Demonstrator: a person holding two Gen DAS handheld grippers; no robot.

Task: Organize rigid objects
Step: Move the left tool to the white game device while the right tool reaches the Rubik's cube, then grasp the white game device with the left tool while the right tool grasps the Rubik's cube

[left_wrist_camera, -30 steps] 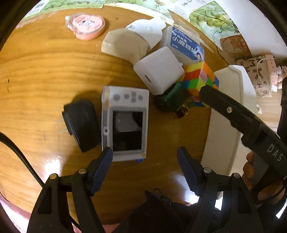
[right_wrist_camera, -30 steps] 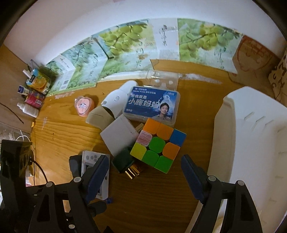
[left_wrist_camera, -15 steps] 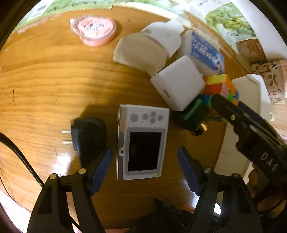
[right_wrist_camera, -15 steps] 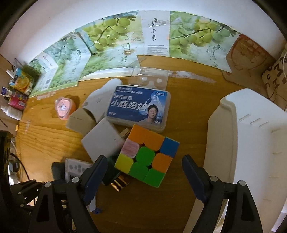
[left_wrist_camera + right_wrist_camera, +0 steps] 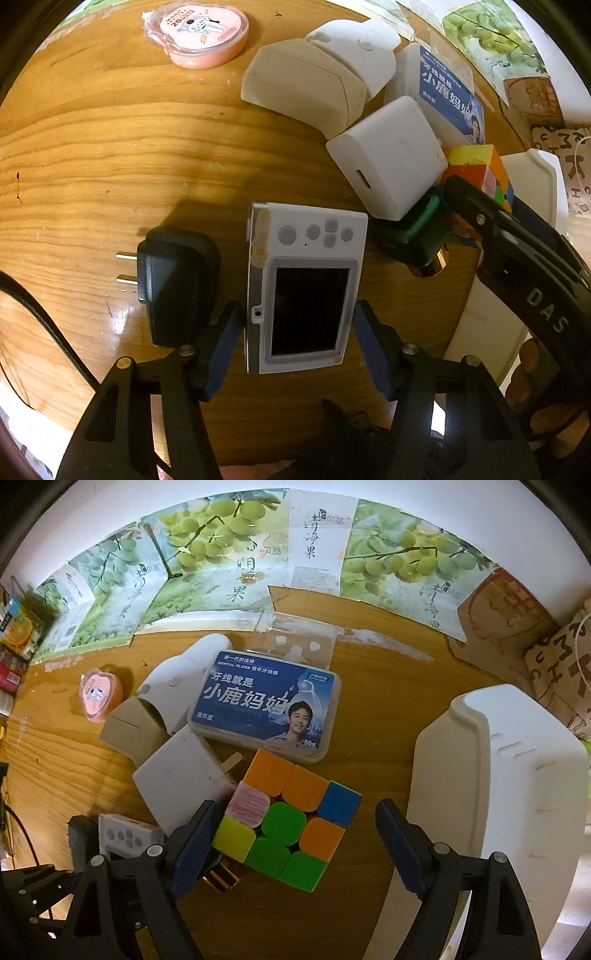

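A small white camera [image 5: 306, 288] lies screen up on the wooden table [image 5: 110, 147]. My left gripper [image 5: 299, 336] straddles its lower half. The jaws are closing, with a thin gap still showing at each blue pad. A multicoloured puzzle cube [image 5: 284, 823] sits between the fingers of my right gripper [image 5: 295, 843], which is open. The left pad is close to the cube's edge and the right pad stands well clear of it. In the left wrist view, one of the right gripper's fingers [image 5: 517, 240] crosses in front of the cube [image 5: 476, 170].
A black plug adapter [image 5: 177, 284] lies left of the camera. A white charger block [image 5: 181, 779], beige box [image 5: 129, 731], white case [image 5: 177, 675], blue dental floss box [image 5: 266, 705], green gold-capped item [image 5: 413, 236] and pink tape roll [image 5: 99, 694] crowd together. A white bin [image 5: 498, 775] stands right.
Both grippers have come down closer to the table. The left jaws have narrowed and now flank the camera. The cube now sits between the right fingers.
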